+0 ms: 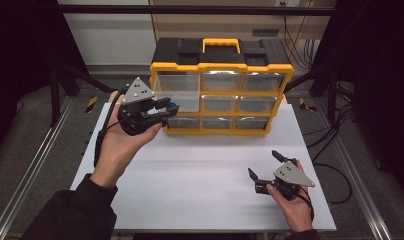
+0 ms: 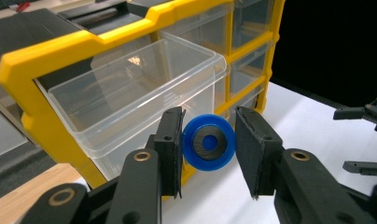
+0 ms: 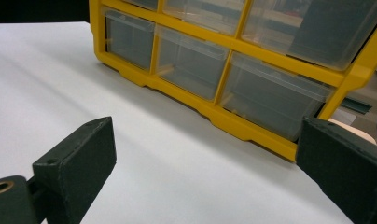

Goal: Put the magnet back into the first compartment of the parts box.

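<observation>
White tabletop carried a yellow organizer whose top-left drawer stood pulled out, and just in front of that drawer the left gripper pinched a blue disc between its jaws. The right gripper rested well away from the organizer, jaws spread and empty. Judging by this, the drop-off step was in hand; next the disc needed lifting over the drawer's rim before release.

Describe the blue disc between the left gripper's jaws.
The blue disc is a small round plastic-looking piece with a dark grey ring set in its face. It stands on edge between the left gripper's jaws, against one and seemingly just clear of the other, in front of the pulled-out clear drawer.
</observation>
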A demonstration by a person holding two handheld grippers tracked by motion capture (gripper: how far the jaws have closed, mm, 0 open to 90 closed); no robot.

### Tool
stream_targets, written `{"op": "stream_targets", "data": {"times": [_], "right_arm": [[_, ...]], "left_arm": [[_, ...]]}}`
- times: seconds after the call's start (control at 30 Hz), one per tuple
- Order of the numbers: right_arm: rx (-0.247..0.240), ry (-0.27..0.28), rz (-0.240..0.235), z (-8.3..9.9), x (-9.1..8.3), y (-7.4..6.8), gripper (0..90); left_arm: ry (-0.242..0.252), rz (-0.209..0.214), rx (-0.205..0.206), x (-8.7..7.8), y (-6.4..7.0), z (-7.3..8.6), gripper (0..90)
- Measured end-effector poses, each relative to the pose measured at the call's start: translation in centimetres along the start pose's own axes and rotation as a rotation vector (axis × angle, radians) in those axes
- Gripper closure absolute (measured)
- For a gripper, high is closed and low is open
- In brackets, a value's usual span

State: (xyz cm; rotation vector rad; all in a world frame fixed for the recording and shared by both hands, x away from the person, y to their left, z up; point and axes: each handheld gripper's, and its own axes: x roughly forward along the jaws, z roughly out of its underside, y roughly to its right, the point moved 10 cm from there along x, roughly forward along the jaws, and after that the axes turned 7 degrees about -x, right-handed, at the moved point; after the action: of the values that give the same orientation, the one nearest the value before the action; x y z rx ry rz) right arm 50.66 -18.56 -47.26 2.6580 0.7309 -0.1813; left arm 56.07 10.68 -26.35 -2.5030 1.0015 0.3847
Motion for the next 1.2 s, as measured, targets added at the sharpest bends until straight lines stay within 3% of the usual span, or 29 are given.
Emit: {"op": "stream_targets", "data": {"times": [1.2], "right_arm": [[0.002, -0.003, 0.001, 0.1, 0.0, 0.0, 5.3]], "left_arm": [[0.117, -0.067, -0.070, -0.4, -2.0, -2.1, 62.3]]}}
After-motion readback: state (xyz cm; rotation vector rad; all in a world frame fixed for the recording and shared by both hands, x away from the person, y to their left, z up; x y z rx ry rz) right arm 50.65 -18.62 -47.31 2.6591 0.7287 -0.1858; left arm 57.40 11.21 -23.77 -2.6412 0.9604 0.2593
